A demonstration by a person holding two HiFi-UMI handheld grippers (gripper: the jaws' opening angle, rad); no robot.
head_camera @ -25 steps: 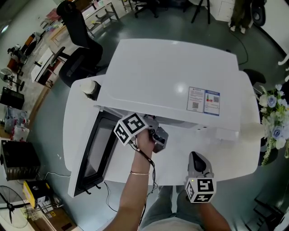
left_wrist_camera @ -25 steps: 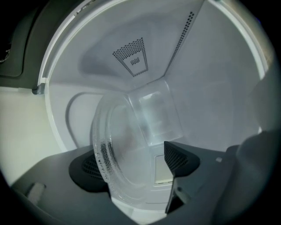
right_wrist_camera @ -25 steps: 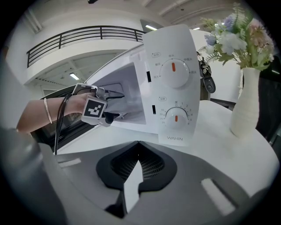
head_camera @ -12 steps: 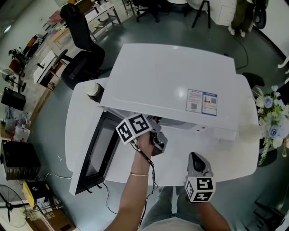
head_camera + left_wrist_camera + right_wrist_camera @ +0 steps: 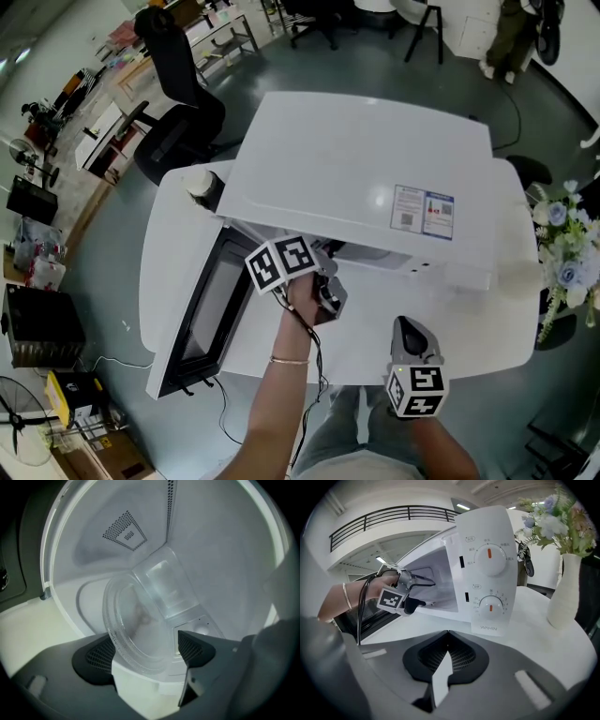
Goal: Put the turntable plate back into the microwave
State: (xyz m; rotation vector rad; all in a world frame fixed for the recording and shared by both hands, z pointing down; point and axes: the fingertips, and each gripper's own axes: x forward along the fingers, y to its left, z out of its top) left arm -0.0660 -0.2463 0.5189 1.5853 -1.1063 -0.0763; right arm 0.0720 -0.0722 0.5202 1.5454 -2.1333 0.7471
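The clear glass turntable plate (image 5: 136,630) sits inside the white microwave's cavity (image 5: 225,559), and it looks tilted in the left gripper view. My left gripper (image 5: 147,651) reaches into the cavity. Its jaws are opening, with the plate's near rim between the dark pads (image 5: 101,656) and a small gap at the right pad. In the head view the left gripper (image 5: 323,281) is at the oven's mouth, under the microwave (image 5: 356,178) top. The right gripper (image 5: 410,342) is held low in front of the control panel (image 5: 487,569), shut and empty.
The microwave door (image 5: 202,309) hangs open to the left over the white round table (image 5: 487,328). A white vase with flowers (image 5: 565,592) stands at the table's right edge. A small white object (image 5: 199,186) sits at the back left. Office chairs stand beyond the table.
The left hand's marker cube has rolled slightly at the oven's mouth. The right gripper has kept still.
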